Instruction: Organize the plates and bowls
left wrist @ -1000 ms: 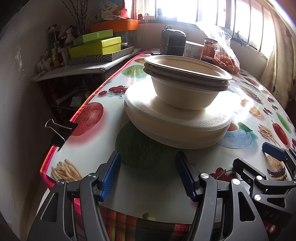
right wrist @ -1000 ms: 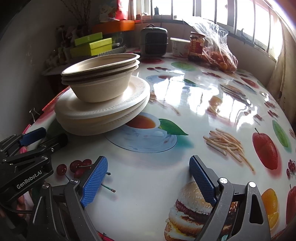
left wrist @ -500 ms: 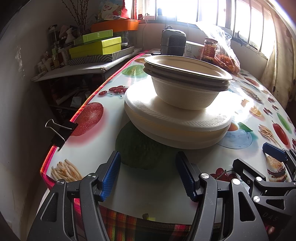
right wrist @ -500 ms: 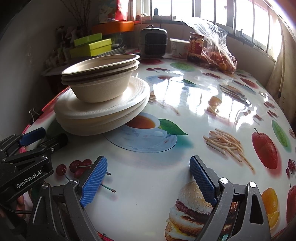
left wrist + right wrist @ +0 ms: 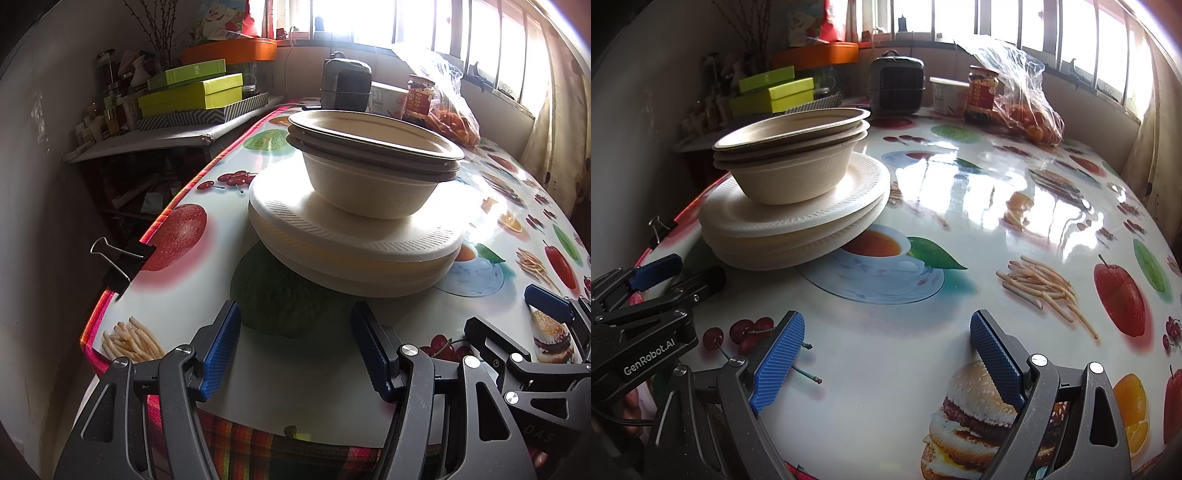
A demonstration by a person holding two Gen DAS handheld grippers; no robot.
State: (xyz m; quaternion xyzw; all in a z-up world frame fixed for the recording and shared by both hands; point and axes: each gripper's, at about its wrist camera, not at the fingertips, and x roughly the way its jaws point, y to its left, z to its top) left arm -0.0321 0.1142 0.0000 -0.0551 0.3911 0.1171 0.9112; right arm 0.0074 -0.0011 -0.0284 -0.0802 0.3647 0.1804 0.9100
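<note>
Room: sunny windows ran along the back wall, and a shelf with green boxes stood off to the left.
Table: a big table wore a shiny cloth with pictures of fruit, fries, a burger and a cup of tea.
Plates: a pile of white plates sat on the table near its left edge, partly over the tea cup picture.
Bowls: a few tan bowls sat one inside the other, right on top of the plates.
Left claw: the left claw hung over the near edge of the table, just in front of the plates. Its blue pads were partly spread apart. Nothing was between them and they touched nothing.
Right claw: the right claw hung over the table near the burger picture, off to the right of the pile. Its pads were spread very wide. It held nothing and touched nothing.
Side by side: each claw showed at the edge of the other one's view, close together but apart.
Back of table: a small gray heater, a red jar, a white cup and a clear bag of oranges stood far from the pile.
Clip: a black clip pinched the cloth at the left edge.
</note>
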